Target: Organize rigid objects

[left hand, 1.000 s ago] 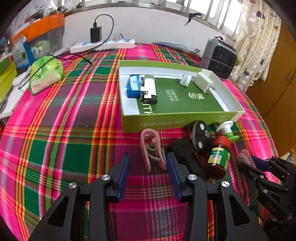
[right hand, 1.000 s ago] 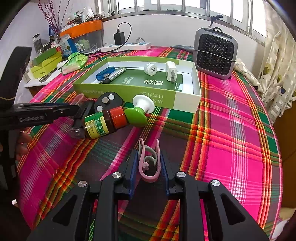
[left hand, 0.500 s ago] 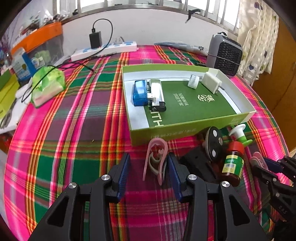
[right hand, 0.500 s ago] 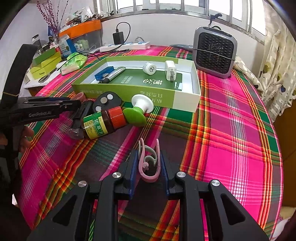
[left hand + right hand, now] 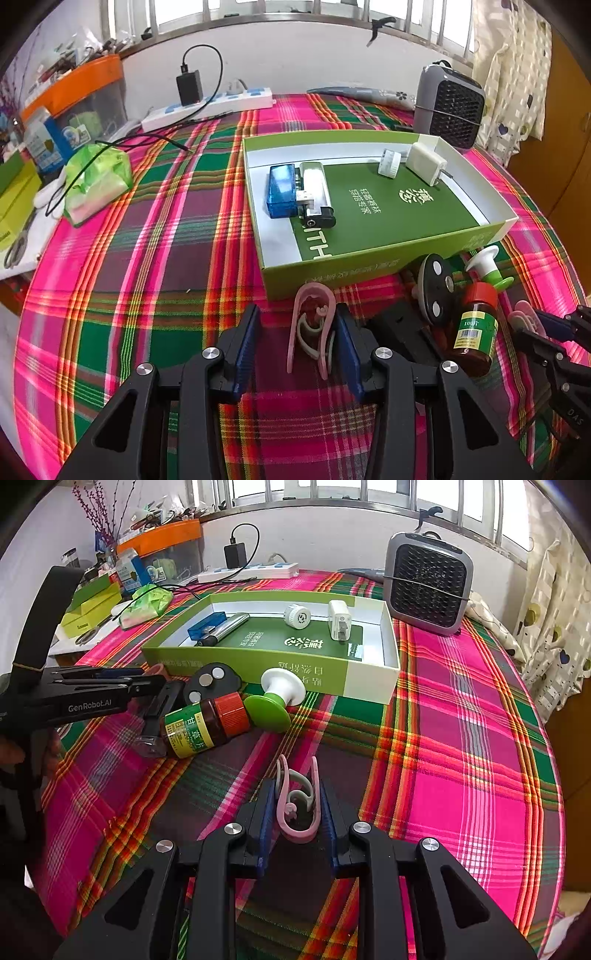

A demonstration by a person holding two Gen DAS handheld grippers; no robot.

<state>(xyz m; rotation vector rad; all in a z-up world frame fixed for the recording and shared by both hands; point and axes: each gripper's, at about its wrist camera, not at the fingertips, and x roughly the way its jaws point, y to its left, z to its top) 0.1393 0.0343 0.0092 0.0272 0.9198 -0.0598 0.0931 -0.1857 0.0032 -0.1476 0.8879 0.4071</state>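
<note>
Plaid cloth covers your bench [image 5: 155,258] under a barred window; a green box [image 5: 332,273] sits mid-bench holding a blue case [image 5: 282,190], a silver lighter [image 5: 316,194], a white cap [image 5: 389,163] and a white plug [image 5: 424,162]; a brown bottle [image 5: 205,723], a green-white knob [image 5: 277,701] and a black fob [image 5: 212,683] lie just outside its near wall; your left hand-held gripper [image 5: 295,341] stands wide apart, one pink clip [image 5: 312,328] resting against its right finger; your right hand-held gripper [image 5: 297,805] is closed snugly on a second pink clip [image 5: 297,805].
</note>
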